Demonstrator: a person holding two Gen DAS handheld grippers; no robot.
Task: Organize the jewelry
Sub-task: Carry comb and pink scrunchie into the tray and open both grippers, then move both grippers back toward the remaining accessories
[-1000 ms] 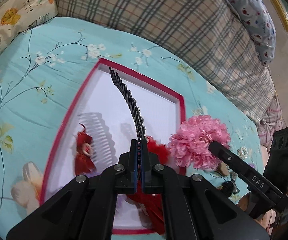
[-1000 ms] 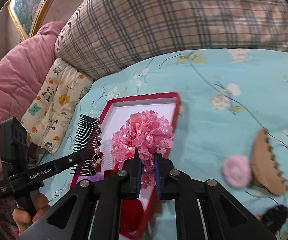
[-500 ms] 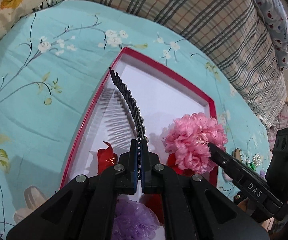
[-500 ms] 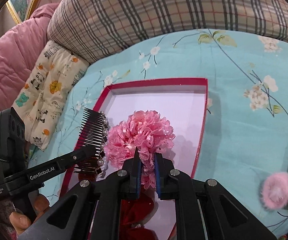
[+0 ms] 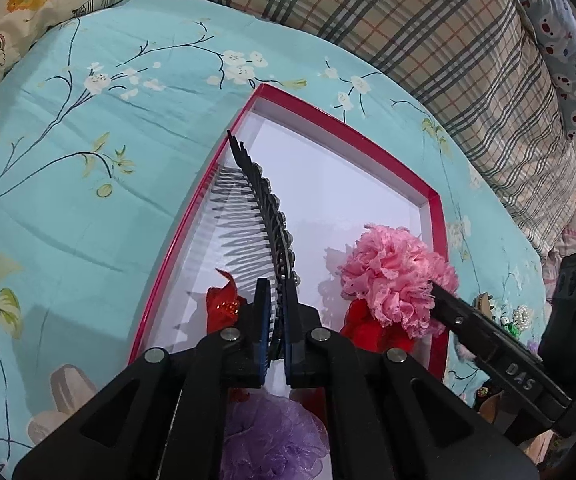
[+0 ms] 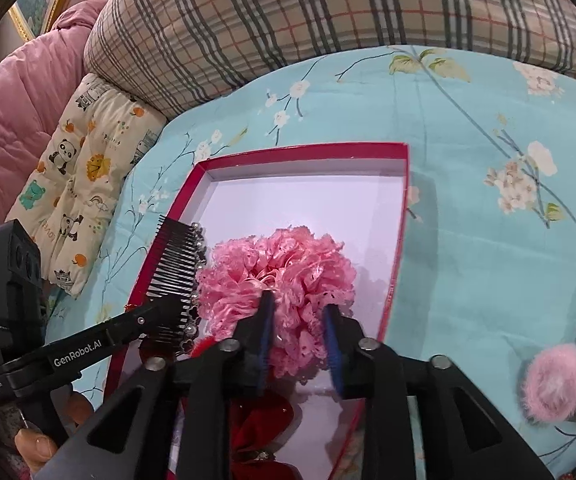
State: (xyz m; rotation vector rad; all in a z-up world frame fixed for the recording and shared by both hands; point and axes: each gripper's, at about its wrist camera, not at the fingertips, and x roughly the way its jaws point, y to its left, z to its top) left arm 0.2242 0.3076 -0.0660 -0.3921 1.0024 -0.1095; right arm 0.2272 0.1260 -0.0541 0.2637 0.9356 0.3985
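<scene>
A: What changed?
B: The right tongs (image 6: 298, 312) have spread apart around the frilly pink lace scrunchie (image 6: 276, 276), inside the red-rimmed white box (image 6: 304, 150).
A: Left tongs (image 5: 274, 312)?
B: Slightly parted, black beaded hair comb (image 5: 264, 208) between them.

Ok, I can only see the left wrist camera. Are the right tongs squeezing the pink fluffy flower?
Observer: No, the right tongs are open. Their jaws stand apart on either side of the pink flower.
Operator: Is anything fluffy outside the box?
Observer: Yes. A pink pom-pom lies on the blue bedspread, to the right of the red box.
Operator: What's past the animal pillow?
Observer: Beyond the animal pillow there is a pink quilted jacket, bunched against the plaid cushion.
</scene>
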